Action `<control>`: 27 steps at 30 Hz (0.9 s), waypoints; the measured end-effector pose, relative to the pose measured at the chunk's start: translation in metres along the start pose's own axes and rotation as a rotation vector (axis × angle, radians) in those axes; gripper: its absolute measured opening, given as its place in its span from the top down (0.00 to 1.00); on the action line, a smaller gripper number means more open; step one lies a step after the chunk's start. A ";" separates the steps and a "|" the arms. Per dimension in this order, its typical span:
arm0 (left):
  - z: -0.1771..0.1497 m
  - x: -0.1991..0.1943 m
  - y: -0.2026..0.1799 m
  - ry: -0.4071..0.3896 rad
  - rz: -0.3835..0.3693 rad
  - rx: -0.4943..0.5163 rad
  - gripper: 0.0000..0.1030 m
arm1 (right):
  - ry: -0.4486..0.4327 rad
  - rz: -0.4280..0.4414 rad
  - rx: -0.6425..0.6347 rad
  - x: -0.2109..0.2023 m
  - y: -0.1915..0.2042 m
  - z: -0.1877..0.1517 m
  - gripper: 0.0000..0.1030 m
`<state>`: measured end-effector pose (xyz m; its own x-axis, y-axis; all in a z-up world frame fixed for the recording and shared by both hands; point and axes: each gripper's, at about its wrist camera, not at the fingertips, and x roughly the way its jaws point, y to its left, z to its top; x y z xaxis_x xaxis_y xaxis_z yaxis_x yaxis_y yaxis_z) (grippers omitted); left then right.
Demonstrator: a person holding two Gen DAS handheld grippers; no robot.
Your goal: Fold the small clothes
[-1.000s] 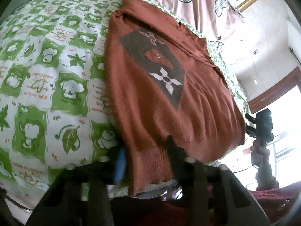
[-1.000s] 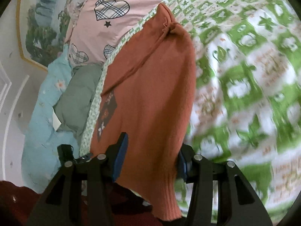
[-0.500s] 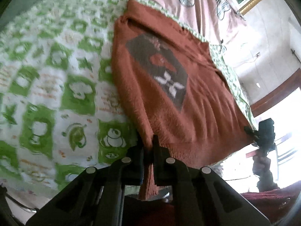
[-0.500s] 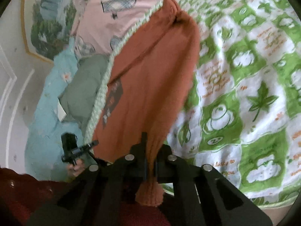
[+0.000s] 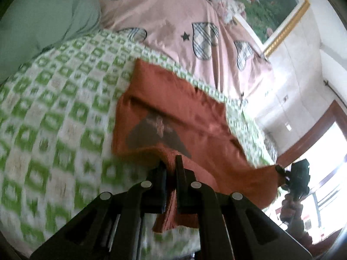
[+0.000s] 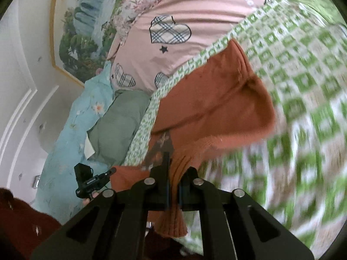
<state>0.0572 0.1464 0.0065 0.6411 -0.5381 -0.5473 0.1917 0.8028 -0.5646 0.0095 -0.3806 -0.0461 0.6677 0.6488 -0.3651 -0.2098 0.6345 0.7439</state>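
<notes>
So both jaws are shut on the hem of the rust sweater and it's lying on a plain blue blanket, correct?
Not quite: the blanket under the rust sweater is a green and white check print, as the left wrist view shows. The rest holds: the left gripper and right gripper are each clamped on its hem.

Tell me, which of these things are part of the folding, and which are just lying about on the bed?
Part of the job:
- rust-orange sweater, its hem lifted
- left tongs, shut on the hem
- right tongs, shut on the hem

Just lying about:
- green-and-white blanket under the sweater
- pink quilt with plaid hearts
- grey-green pillow
- framed painting on the wall
</notes>
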 end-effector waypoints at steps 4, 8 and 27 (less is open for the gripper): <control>0.040 0.025 -0.003 -0.056 0.024 0.001 0.95 | -0.035 -0.046 0.020 0.021 -0.015 0.041 0.93; 0.089 0.058 -0.012 -0.104 0.049 0.031 0.96 | -0.065 -0.110 0.029 0.048 -0.030 0.095 0.93; 0.189 0.256 0.066 0.024 0.273 -0.038 0.95 | 0.041 -0.314 0.149 0.188 -0.133 0.209 0.91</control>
<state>0.3748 0.1108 -0.0541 0.6475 -0.3089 -0.6967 -0.0141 0.9092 -0.4162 0.3117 -0.4308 -0.0966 0.6533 0.4501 -0.6088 0.1101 0.7391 0.6645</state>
